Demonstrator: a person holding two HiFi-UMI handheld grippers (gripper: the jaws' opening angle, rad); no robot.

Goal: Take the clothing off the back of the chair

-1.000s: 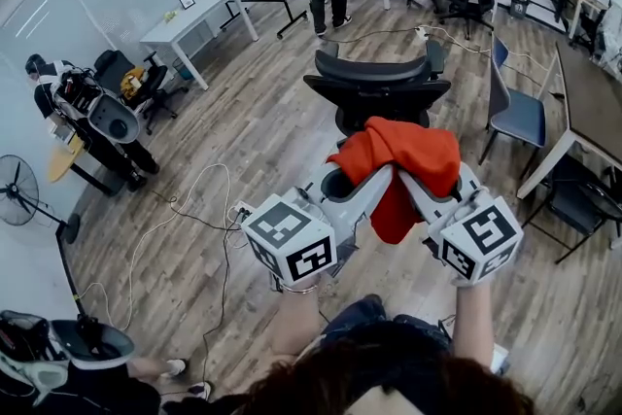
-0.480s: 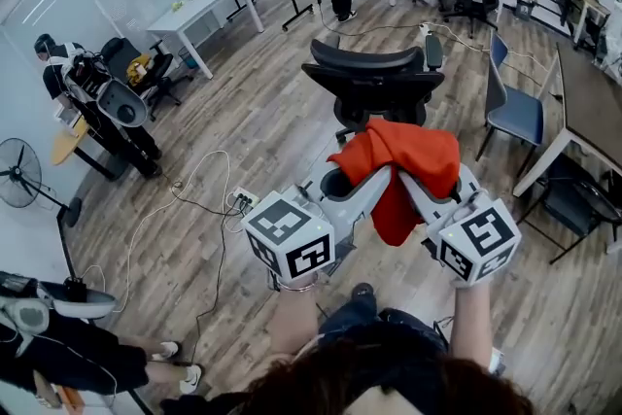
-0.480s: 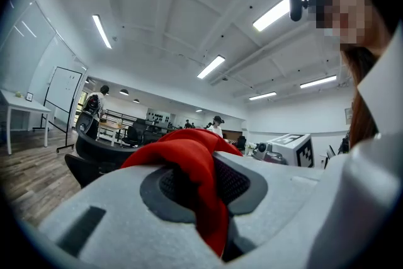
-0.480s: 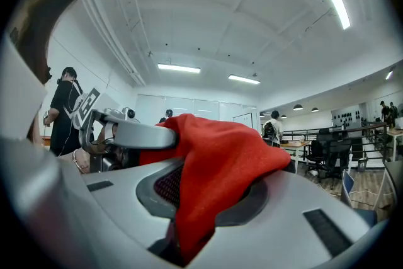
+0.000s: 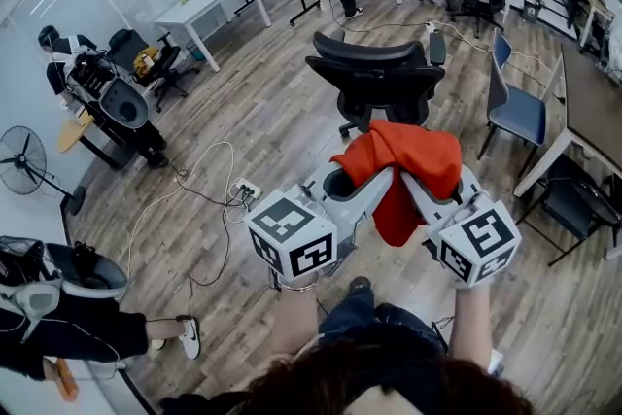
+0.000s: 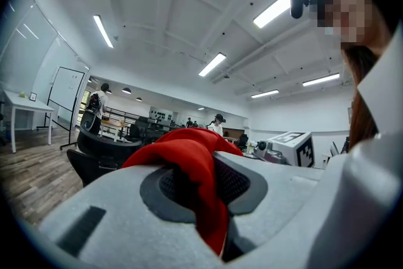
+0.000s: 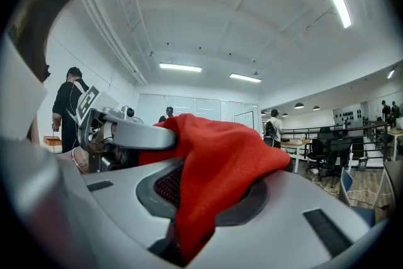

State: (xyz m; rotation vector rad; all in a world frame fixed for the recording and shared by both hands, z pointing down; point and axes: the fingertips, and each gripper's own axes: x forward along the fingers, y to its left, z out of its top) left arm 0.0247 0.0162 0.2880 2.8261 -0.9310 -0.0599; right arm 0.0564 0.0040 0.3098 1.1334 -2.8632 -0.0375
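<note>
A red garment [image 5: 406, 162] hangs bunched between both grippers, held up in the air in front of me. My left gripper [image 5: 362, 178] is shut on its left part; red cloth [image 6: 195, 167] is pinched between the jaws. My right gripper [image 5: 420, 182] is shut on the right part, with the red cloth [image 7: 214, 173] draped over and pinched in its jaws. The black office chair [image 5: 374, 78] stands beyond the garment with its back bare, apart from the cloth.
A blue chair [image 5: 515, 107] and a dark table [image 5: 588, 102] stand at the right. Cables and a power strip [image 5: 246, 191] lie on the wooden floor at the left. People with equipment are at the left and far back. A white table [image 5: 204, 5] stands at the back left.
Both grippers hold the garment in the same way. The view has shifted: the chair and floor have slid a little, and the person at the lower left has moved.
</note>
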